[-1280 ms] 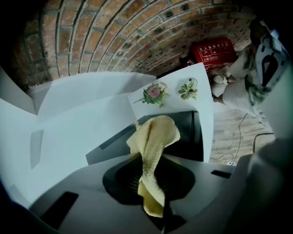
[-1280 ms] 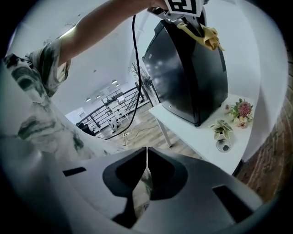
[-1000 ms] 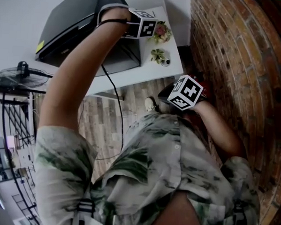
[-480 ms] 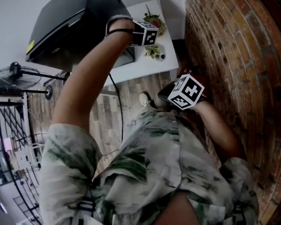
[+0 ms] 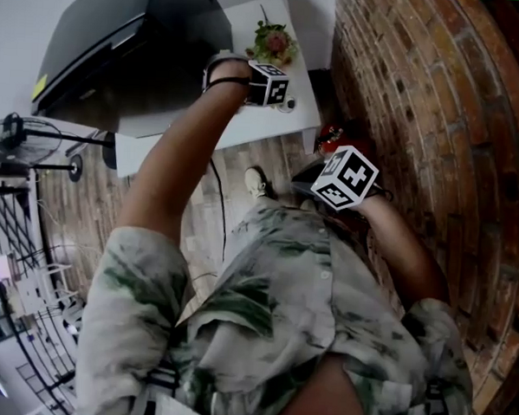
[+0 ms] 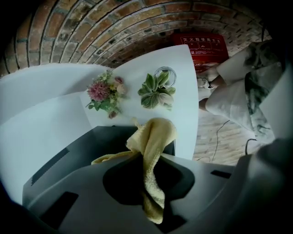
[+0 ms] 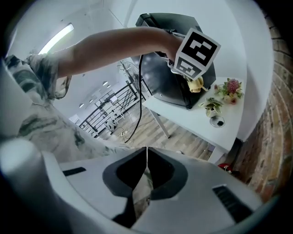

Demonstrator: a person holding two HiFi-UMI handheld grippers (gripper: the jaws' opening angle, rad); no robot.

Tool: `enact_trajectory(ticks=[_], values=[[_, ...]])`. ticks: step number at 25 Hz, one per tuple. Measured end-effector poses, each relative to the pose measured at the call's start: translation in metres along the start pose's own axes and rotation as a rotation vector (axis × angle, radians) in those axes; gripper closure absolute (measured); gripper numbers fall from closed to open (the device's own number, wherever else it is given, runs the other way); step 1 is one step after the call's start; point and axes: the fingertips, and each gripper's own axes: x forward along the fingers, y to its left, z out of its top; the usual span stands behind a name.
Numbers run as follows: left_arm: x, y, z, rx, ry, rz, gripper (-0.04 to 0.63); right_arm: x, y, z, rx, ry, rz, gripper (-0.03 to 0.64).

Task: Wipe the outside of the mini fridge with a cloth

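The black mini fridge [image 5: 112, 38] stands on a white table [image 5: 303, 118] by a brick wall. My left gripper [image 5: 268, 83] is held out at the fridge's right side, above the table. In the left gripper view, the left gripper [image 6: 146, 153] is shut on a yellow cloth [image 6: 153, 137], which hangs crumpled over the fridge's dark edge [image 6: 98, 139]. The right gripper view shows that cloth [image 7: 197, 84] against the fridge [image 7: 167, 75]. My right gripper [image 5: 343, 176] stays low near my waist. Its jaws [image 7: 146, 153] are shut with nothing between them.
A pink bouquet [image 6: 103, 93] and a green plant in a glass [image 6: 158, 87] stand on the table beside the fridge. A red box [image 6: 201, 45] sits on the floor at the brick wall. A cable [image 5: 216, 200] hangs down to the wooden floor. A fan [image 5: 37, 139] stands left.
My left gripper has slid with the cloth from the fridge's right edge towards me, and now sits below the bouquet. The head view has turned a little. The right gripper barely moved.
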Motion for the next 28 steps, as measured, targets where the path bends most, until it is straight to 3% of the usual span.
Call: enact_trajectory(ticks=[10, 15, 19, 24, 28], values=[[0.038, -0.032, 0.039, -0.038, -0.066, -0.080, 0.523, -0.005, -0.013, -0.022, 0.057, 0.028, -0.012, 0.588], [0.046, -0.028, 0.048, -0.090, -0.109, -0.021, 0.524, -0.006, -0.020, -0.028, 0.079, 0.025, -0.013, 0.588], [0.034, -0.018, 0.057, -0.182, -0.234, 0.016, 0.524, -0.002, -0.021, -0.029, 0.086, 0.028, 0.003, 0.587], [0.004, -0.004, 0.059, -0.352, -0.428, 0.061, 0.523, 0.010, -0.021, -0.020, 0.063, 0.030, 0.026, 0.588], [-0.035, 0.017, 0.048, -0.525, -0.599, 0.169, 0.523, 0.020, -0.012, -0.010, 0.004, 0.053, 0.023, 0.587]])
